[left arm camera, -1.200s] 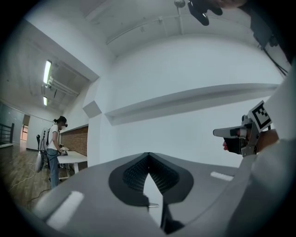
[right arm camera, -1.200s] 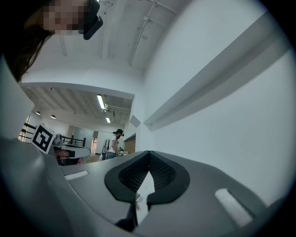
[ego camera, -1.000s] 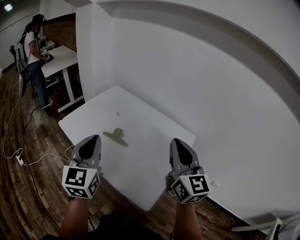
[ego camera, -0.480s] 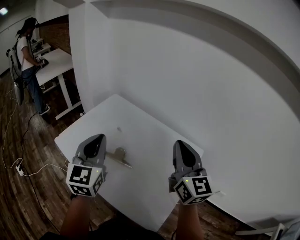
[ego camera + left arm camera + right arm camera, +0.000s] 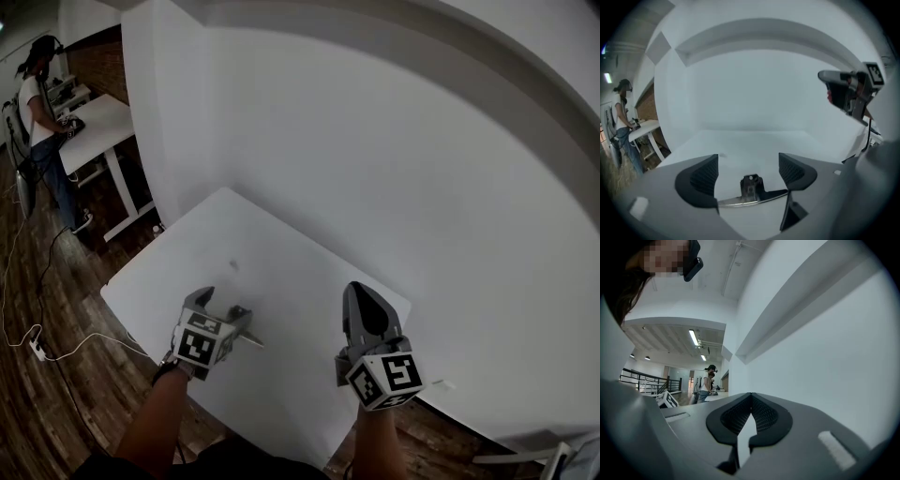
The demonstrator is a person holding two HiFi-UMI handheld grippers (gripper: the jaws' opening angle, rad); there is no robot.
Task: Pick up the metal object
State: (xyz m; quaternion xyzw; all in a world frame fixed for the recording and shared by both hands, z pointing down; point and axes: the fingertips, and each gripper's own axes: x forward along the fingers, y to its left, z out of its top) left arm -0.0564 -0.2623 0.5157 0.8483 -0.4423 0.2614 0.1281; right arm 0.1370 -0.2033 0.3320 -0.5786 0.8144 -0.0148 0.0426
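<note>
The metal object (image 5: 751,187), a small flat plate with an upright tab, lies on the white table (image 5: 281,281) near its front-left part. My left gripper (image 5: 749,171) tips down over it with its jaws opening. The piece sits between the two pads, and neither pad touches it. In the head view the left gripper (image 5: 228,314) covers most of the metal object (image 5: 251,339), leaving only one end showing. My right gripper (image 5: 363,298) hangs over the table's front right, shut and empty; in its own view the right gripper (image 5: 751,413) points up at the white wall.
A white wall rises right behind the table. The table's front edge (image 5: 159,328) drops to a wooden floor with a white cable (image 5: 37,342). A person (image 5: 37,103) stands at another white desk (image 5: 98,117) far to the left.
My left gripper has tilted forward and down onto the metal object, and its jaws have gone from shut to wide apart. The right gripper has barely moved.
</note>
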